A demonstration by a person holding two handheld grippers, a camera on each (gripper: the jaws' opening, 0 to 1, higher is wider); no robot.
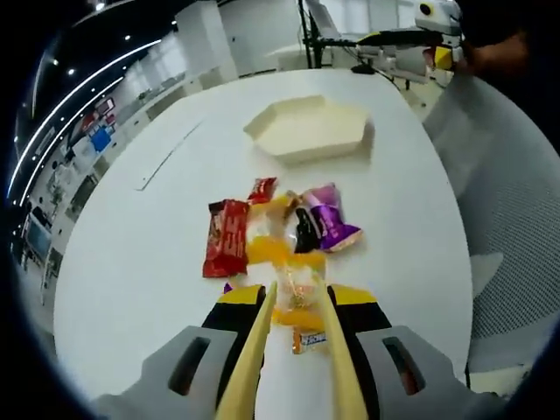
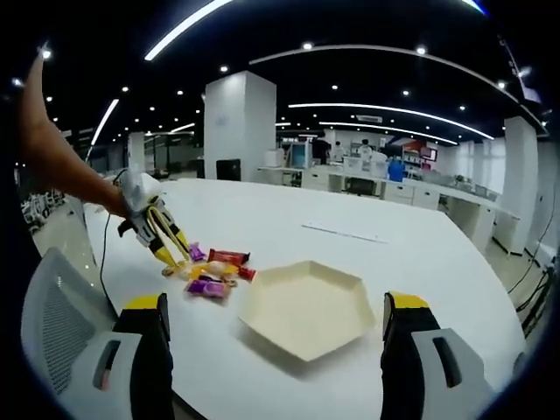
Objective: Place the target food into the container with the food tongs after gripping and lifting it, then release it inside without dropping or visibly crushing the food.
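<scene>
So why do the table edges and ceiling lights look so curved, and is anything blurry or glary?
Fisheye bending in both views: in the right gripper view the ceiling light strips arc and the white table bulges. In the left gripper view the table edge curves, and the tongs up close look soft while the snack packets stay fairly sharp. Lighting is even; the hexagonal container casts a soft shadow, with no strong glare.

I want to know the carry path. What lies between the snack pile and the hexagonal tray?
In both views the stretch between the snack pile and the hexagonal tray is bare white table; nothing lies on it.
</scene>
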